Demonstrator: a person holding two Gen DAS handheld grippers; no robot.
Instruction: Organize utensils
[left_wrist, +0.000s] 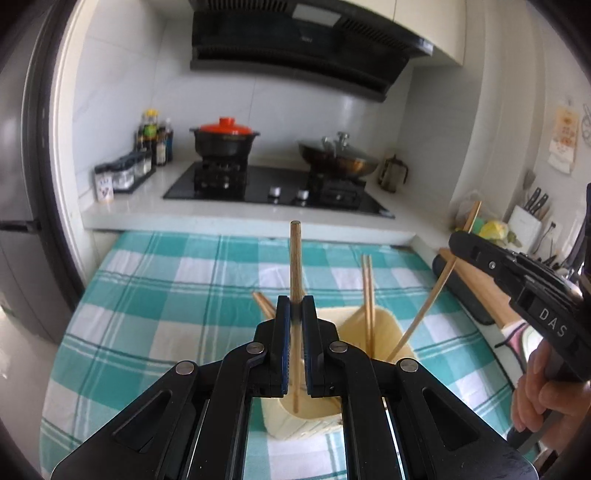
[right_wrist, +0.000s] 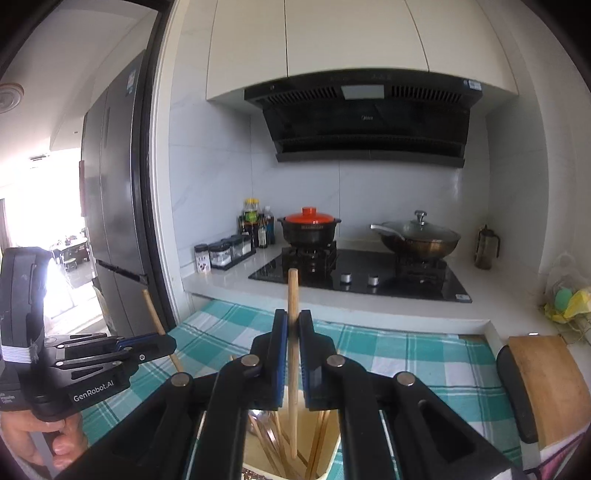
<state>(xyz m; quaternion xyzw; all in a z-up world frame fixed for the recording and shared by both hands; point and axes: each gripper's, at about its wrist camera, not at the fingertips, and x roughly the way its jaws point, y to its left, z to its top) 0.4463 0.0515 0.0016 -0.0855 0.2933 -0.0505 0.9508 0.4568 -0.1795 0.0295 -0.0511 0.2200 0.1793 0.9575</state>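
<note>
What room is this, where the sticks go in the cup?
A home kitchen: a gas stove with an orange-lidded pot, a range hood above, and a fridge.

We see two light wooden chopsticks held upright over a cream utensil holder (left_wrist: 384, 325) standing on a teal-and-white checked cloth. One chopstick (left_wrist: 295, 266) is clamped in the left gripper (left_wrist: 295, 306), its lower end reaching down into the holder. The other chopstick (right_wrist: 293, 314) is pinched in the right gripper (right_wrist: 293, 321), its tip among more chopsticks (right_wrist: 273, 443) leaning inside.
</note>
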